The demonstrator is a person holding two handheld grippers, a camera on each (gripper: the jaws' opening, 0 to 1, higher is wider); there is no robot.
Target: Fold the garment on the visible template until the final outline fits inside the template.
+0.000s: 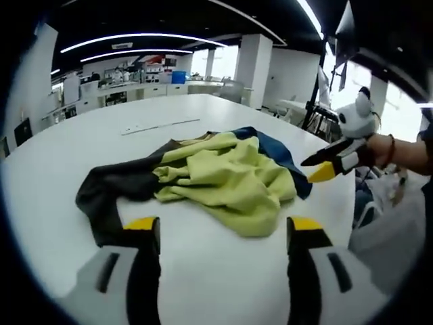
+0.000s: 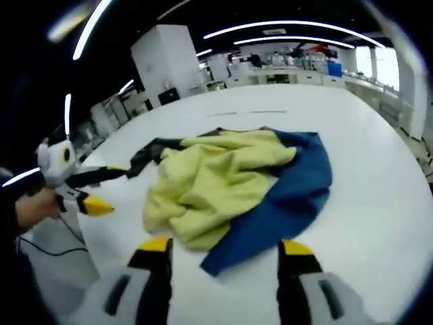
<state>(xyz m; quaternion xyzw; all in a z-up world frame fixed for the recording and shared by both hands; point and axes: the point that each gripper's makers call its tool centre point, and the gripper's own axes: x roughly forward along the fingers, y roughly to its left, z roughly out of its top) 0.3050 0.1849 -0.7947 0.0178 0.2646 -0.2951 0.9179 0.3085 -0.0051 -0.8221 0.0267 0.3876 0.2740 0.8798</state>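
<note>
Your left gripper [image 1: 223, 230] jaws wide apart, empty; right gripper [image 2: 223, 254] same, holding nothing. Garment [image 1: 216, 172] crumpled heap on white tabletop [image 1: 81, 142] just ahead of both, between them. Right sits nearer blue edge, left nearer dark sleeve. Template outline: can't make out

Each handheld gripper has pale grey jaw arms with a dark slot, black inner faces and yellow tips, seen on the left gripper [image 1: 223, 230] and the right gripper [image 2: 223, 254]. A white rounded body with a dark round spot sits above the black, yellow-tipped fingers [image 1: 325, 170]. The person's right hand [image 1: 379, 150] wears a dark wristband.
</note>
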